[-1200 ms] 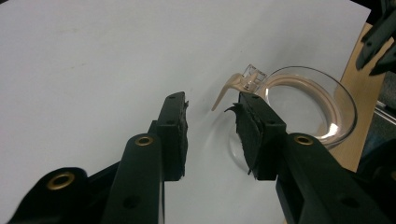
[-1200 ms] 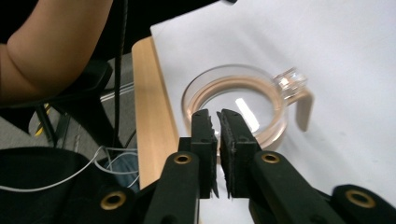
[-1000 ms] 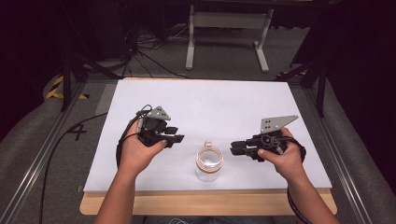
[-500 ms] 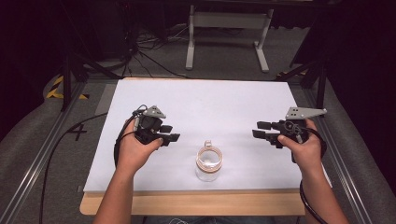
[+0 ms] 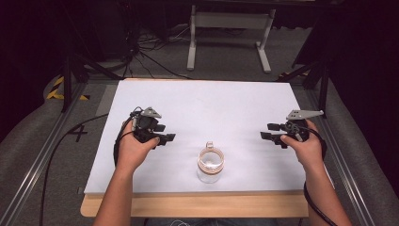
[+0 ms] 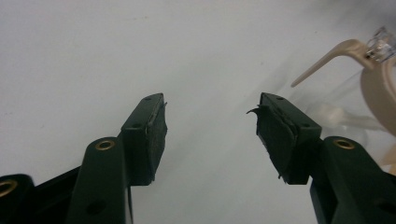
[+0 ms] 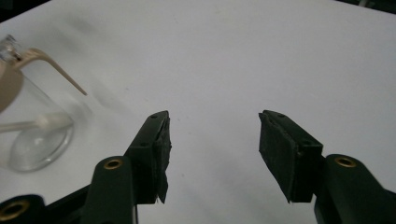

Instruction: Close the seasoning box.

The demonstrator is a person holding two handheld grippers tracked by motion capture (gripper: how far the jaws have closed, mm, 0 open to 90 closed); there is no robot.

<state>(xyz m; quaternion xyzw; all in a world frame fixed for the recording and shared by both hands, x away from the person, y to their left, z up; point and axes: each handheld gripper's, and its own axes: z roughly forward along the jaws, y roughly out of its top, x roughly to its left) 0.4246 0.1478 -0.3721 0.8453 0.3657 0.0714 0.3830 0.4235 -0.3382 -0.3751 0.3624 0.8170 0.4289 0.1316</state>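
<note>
"4" marked on floor.

Right gripper farther from jar

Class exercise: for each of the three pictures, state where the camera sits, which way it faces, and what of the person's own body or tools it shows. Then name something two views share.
High view: above the person's side, looking forward and down at the white table; both forearms, left tongs and right tongs show.
Left gripper view: rides the left tongs, facing the table along its open jaws.
Right gripper view: rides the right tongs, likewise.
Shared: the clear jar appears in both gripper views.
</note>
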